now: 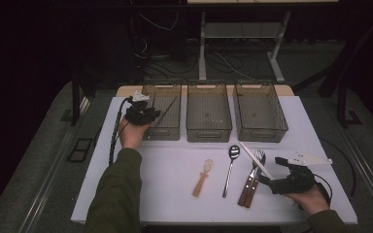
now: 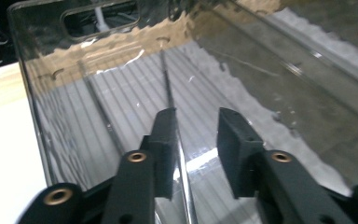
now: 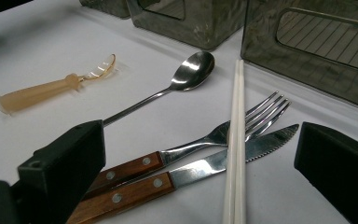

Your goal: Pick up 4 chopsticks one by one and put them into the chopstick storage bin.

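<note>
Between the parted jaws of the left gripper (image 2: 196, 140), over the leftmost bin (image 1: 161, 110), lay 1 dark chopstick (image 2: 168, 84), released; best withdrawn straight up without snagging it.

The high view is dim, dark from 9 to 3 o'clock; the white table (image 1: 175, 165) is brightest. Glare streaks the clear bin (image 2: 121, 93); near jaws are blurred.

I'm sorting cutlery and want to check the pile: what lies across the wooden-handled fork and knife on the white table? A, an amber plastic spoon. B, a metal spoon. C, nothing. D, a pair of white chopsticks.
D: the pair of white chopsticks lies across the wooden-handled fork and the wooden-handled serrated knife, while both spoons lie apart to the side.
</note>
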Demonstrator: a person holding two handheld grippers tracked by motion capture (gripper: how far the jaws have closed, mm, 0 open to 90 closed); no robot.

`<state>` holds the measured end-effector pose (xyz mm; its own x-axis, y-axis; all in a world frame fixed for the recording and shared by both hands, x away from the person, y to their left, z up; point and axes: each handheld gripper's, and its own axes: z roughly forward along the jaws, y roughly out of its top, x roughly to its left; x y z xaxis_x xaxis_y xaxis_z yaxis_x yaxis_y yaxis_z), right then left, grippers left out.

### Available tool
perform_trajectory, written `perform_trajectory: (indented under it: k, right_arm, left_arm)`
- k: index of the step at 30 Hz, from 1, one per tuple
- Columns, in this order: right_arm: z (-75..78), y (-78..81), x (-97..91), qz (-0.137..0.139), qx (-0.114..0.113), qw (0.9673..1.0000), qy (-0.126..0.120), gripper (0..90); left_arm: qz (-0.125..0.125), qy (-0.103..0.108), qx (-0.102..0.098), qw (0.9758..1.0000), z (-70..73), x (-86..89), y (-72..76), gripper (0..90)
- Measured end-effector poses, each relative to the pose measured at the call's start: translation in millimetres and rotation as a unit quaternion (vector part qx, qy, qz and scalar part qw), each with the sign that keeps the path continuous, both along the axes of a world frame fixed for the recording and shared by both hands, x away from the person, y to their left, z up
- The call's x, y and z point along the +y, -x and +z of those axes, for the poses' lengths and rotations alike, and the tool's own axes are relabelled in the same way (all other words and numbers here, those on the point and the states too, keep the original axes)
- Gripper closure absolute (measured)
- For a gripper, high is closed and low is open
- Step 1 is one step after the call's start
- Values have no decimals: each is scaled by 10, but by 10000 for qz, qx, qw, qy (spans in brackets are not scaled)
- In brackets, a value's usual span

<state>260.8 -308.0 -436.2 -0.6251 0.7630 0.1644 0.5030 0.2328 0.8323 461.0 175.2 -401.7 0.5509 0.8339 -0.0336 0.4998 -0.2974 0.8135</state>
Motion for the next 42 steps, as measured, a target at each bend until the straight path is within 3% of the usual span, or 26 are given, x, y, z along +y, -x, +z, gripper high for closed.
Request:
perform_trajectory:
  k: [4, 10, 14, 16, 20, 30, 42]
  right_arm:
    - [-3, -3, 0, 8, -2, 10000, 6, 21]
    - [0, 1, -6, 2, 7, 10000, 1, 21]
    - [-2, -2, -5, 18, 9, 10000, 19, 21]
    - [-1, -2, -2, 31, 10, 10000, 26, 21]
    - [-2, -3, 6, 30, 29, 10000, 24, 21]
    - [3, 1, -5, 14, 19, 10000, 2, 21]
    - [21, 21, -22, 12, -9, 10000, -11, 21]
  left_arm:
    - [-142, 263, -129, 9995, 71, 9, 41, 573]
    - [-391, 359, -222, 9983, 194, -14, 149, 469]
    - [-583, 567, -352, 9961, 245, -26, 266, 423]
    - [-669, 556, -400, 9954, 266, -36, 330, 406]
    - [-860, 606, -291, 9940, 263, -41, 458, 344]
    - [-1151, 467, -276, 9919, 179, -89, 799, 262]
    - [-1317, 468, -274, 9898, 58, -116, 1238, 130]
